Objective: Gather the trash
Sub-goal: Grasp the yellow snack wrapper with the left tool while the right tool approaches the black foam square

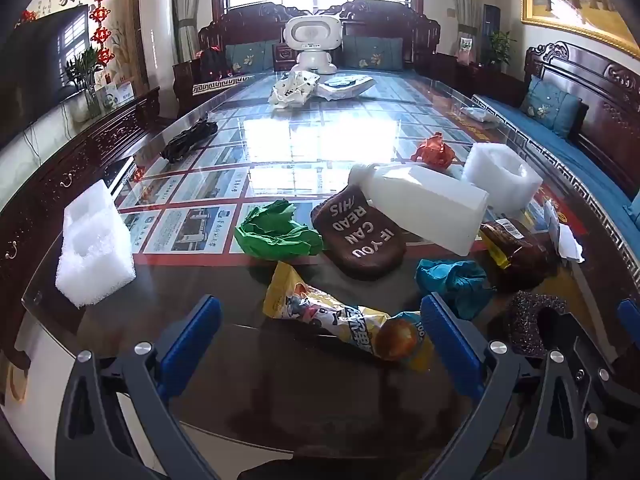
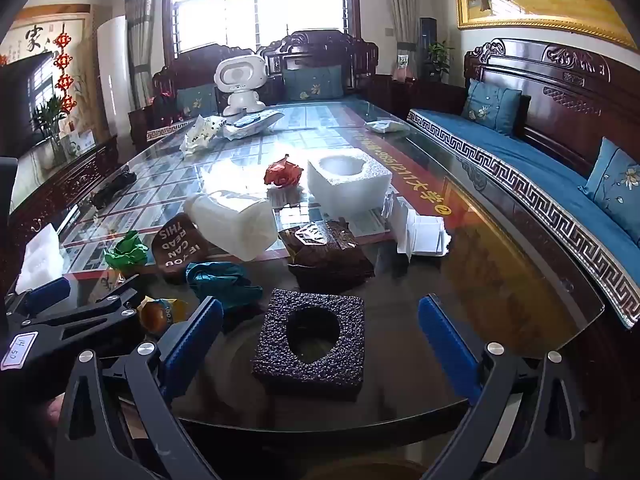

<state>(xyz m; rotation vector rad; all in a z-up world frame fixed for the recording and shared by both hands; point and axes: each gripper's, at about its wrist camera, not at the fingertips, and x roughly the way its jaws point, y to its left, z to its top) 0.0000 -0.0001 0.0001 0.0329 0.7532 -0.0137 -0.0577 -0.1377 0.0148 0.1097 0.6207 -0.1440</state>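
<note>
Trash lies spread on a glass-topped table (image 1: 120, 320). My left gripper (image 1: 320, 320) is open, its blue fingers either side of a yellow snack wrapper (image 1: 332, 316) lying flat. My right gripper (image 2: 320, 320) is open, with a black foam block (image 2: 312, 340) with a round hole between its fingers. Nearby lie teal paper (image 1: 452, 280), green paper (image 1: 276, 232), a brown pad with white lettering (image 1: 360, 236), a white plastic jug (image 1: 424, 204), a dark brown wrapper (image 2: 328, 252), red paper (image 2: 282, 172) and white foam blocks (image 2: 348, 180).
A white foam piece (image 1: 94, 248) sits at the table's left edge. White paper (image 2: 420, 232) lies right of the wrapper. A white robot toy (image 1: 312, 44) and plastic bags (image 1: 296, 88) stand at the far end. A black bundle (image 1: 188, 140) lies far left. Blue-cushioned benches (image 2: 540, 176) line the right side.
</note>
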